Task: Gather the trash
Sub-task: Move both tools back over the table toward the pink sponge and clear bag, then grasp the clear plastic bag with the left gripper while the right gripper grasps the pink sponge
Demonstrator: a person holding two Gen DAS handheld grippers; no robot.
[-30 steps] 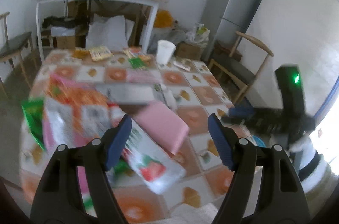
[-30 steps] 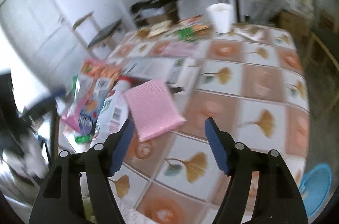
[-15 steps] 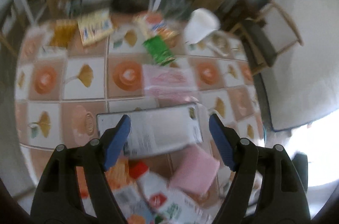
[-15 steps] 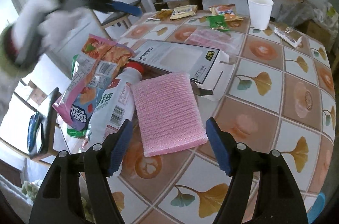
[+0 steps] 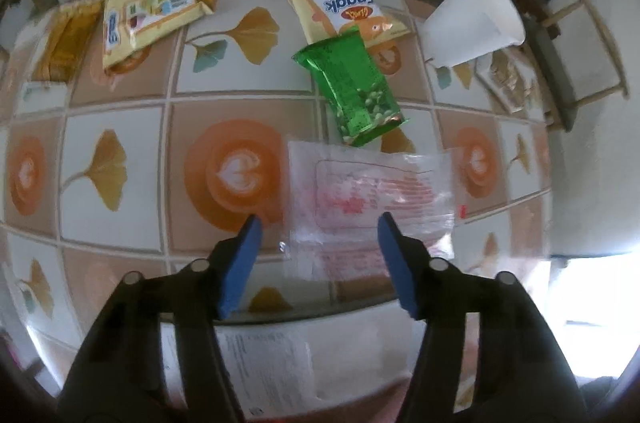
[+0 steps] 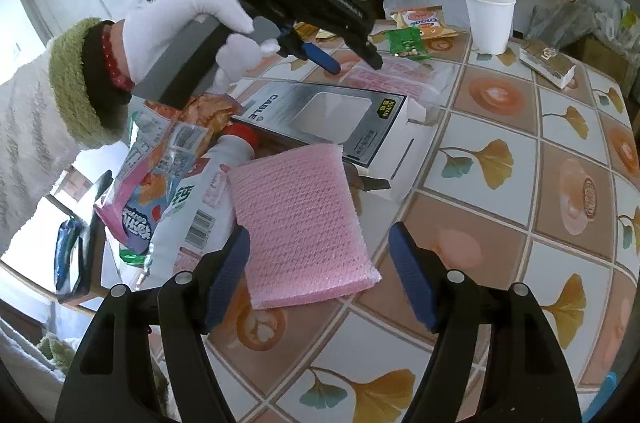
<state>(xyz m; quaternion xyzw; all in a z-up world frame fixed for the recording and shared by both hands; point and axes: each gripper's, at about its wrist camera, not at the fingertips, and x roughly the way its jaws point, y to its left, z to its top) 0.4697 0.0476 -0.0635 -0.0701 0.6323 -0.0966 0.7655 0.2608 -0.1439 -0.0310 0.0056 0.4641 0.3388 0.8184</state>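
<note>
1 cup (image 5: 472, 19), 3 yellow packs (image 5: 150, 9), 1 green pouch (image 5: 352, 91).

The left gripper (image 5: 316, 219) points steeply down, its jaws apart and just now closing in, with nothing pinched between the pads. A white-gloved left hand (image 6: 180, 23) wraps its grey handle, a fuzzy green cuff at the wrist. The right gripper (image 6: 320, 235) tilts down, jaws wide and empty.

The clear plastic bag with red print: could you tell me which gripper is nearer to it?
Left. The left gripper hovers open right over the clear plastic bag, jaws just narrowing. The right gripper hangs open over the pink sponge, across the cable box.
</note>
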